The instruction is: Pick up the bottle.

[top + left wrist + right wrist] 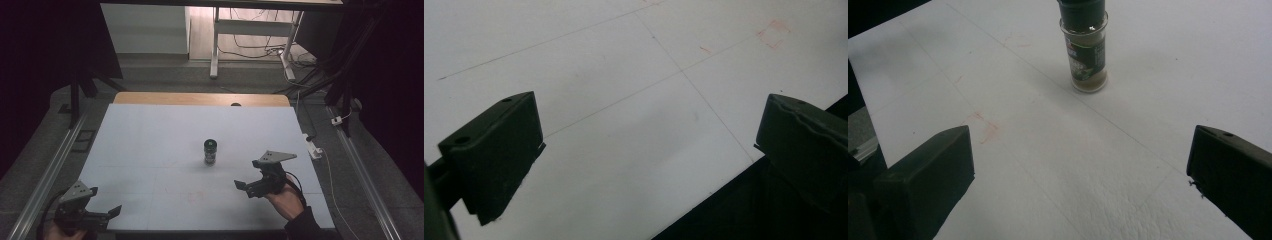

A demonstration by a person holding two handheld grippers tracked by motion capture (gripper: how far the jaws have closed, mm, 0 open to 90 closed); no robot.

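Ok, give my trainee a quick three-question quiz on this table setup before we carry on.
1. True or false: the spice jar lies on its side.
2. Which tongs are nearer the jar: A) left tongs B) right tongs?
3. Fill in: both tongs are ____ (open/shut).

Key: 1 false, it stands upright on the white table, dark cap on. 2 B. 3 open, holding nothing.

Table [150,150]: white sheet over a wooden top, the wood showing along the far edge.
Jar [211,152]: small, dark-capped, upright near the middle.
Right gripper [250,186]: held in a hand [286,197], near the jar but apart, jaws spread.
Left gripper [102,216]: at the near left corner, well apart from the jar.
Floor: cables [260,50] beyond the table.
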